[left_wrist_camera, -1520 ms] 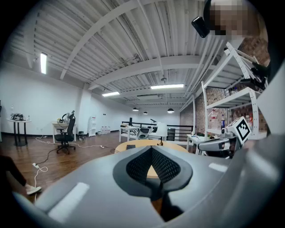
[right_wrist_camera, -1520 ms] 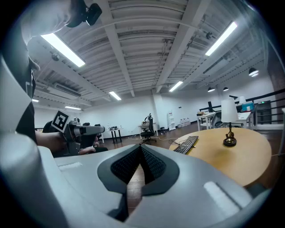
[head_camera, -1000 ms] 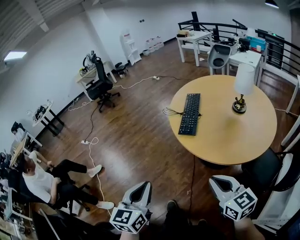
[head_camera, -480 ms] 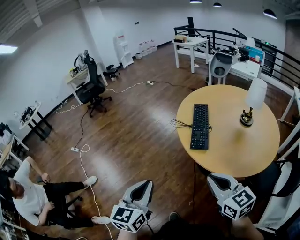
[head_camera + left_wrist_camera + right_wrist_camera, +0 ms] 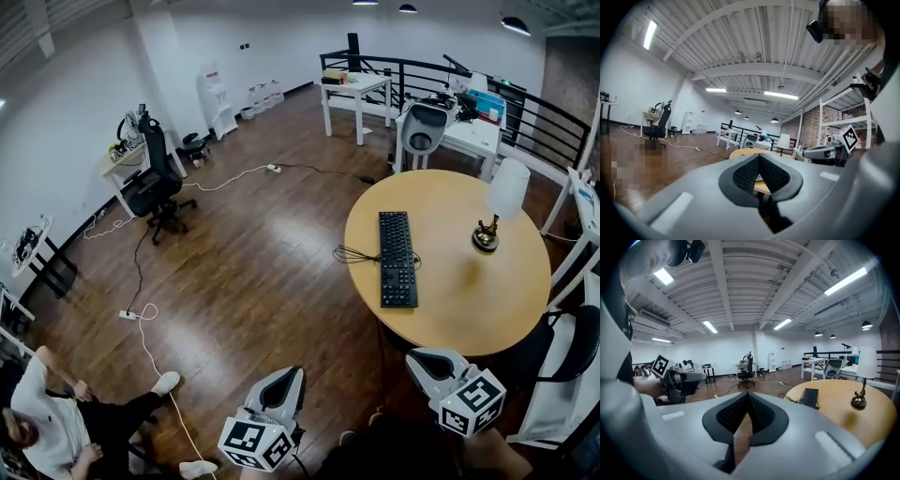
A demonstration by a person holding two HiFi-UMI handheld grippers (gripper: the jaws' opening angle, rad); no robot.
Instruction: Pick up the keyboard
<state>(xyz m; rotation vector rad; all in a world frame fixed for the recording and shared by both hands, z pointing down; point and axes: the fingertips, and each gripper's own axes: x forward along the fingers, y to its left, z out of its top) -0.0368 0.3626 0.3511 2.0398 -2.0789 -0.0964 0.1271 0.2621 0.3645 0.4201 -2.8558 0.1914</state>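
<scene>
A black keyboard [image 5: 397, 258] lies flat on the left part of a round wooden table [image 5: 469, 314], and shows small in the right gripper view [image 5: 809, 397]. My left gripper [image 5: 290, 377] is at the bottom of the head view, over the floor and short of the table, with its jaws shut and empty [image 5: 759, 157]. My right gripper [image 5: 425, 360] hangs just off the table's near edge, also shut on nothing [image 5: 747, 395]. Both are well apart from the keyboard.
A white-shaded lamp [image 5: 502, 202] stands on the table to the right of the keyboard, and a tangle of dark wire [image 5: 349, 254] lies at its left. A dark chair [image 5: 562, 347] is at the table's right. A seated person [image 5: 56, 422] and a floor cable [image 5: 150, 356] are at left.
The head view has moved across the floor: the table and keyboard sit a little lower and nearer, and the seated person has slid to the bottom left. Both grippers stay shut.
</scene>
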